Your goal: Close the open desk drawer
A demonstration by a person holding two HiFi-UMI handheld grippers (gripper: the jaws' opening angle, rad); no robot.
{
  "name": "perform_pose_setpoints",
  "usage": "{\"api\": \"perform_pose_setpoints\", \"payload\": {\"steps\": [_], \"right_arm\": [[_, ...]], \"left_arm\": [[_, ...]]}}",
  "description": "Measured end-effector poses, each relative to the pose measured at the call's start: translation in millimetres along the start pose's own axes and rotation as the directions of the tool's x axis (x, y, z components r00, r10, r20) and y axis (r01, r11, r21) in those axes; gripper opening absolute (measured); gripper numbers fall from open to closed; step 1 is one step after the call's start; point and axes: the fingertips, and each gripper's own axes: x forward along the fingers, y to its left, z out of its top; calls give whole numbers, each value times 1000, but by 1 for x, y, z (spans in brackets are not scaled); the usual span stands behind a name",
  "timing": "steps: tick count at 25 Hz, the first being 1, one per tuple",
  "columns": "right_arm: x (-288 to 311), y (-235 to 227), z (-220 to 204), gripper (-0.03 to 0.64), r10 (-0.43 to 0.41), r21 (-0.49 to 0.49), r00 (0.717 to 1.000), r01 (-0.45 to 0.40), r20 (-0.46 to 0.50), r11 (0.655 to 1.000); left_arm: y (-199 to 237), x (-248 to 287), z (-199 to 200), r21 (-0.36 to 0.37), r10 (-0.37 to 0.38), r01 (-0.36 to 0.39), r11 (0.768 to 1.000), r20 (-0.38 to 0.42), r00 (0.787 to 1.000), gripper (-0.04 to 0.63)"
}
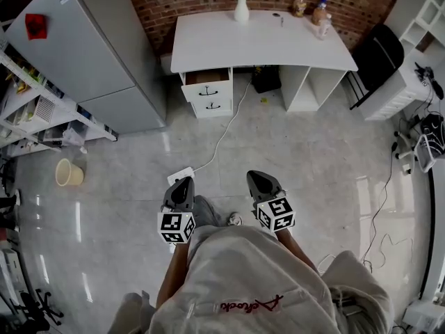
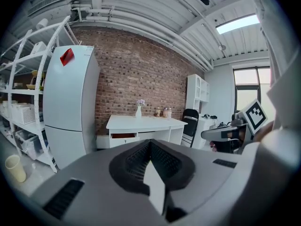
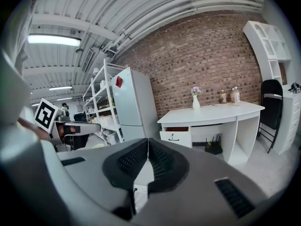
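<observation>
Right now a person stands on a tiled floor, well back from a white desk (image 1: 264, 44) that sits against a brick wall. Each hand holds a pair of tongs. The left tongs (image 1: 183, 181) and the right tongs (image 1: 254, 175) are both pressed together with nothing between them. They are held side by side in front of the body and point forward and a little down, toward the desk.

The drawer (image 1: 206, 76) is the top one in the stack under the desk's left end. It stands pulled out, so its wooden inside shows. Its white front, with a dark handle, faces the room. The one below it sits flush.

The shut tongs probably suit the job: closing calls for a push, not a grip, and closed tips make a blunt point to press on the drawer front. Neither pair is anywhere near it, so walking up comes first.

A cable (image 1: 224, 131) trails over the floor from the desk toward the person's feet and could catch a step. A vase (image 1: 241, 7) stands on the desk above the drawer, so a gentle push seems wiser than a shove.
</observation>
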Motion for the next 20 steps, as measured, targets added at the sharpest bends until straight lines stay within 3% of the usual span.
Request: {"api": "perform_pose_setpoints", "payload": {"steps": [11,20], "right_arm": [[21,-30,0,18,-31,14,999,32,-27,999],[74,-53,14,18,-40,12,998,40,-53,999]], "left_arm": [[7,39,6,-5,-20,20,1000,-3,1000,12],[41,87,9,-27,-29,28,999,-23,999,12]]}}
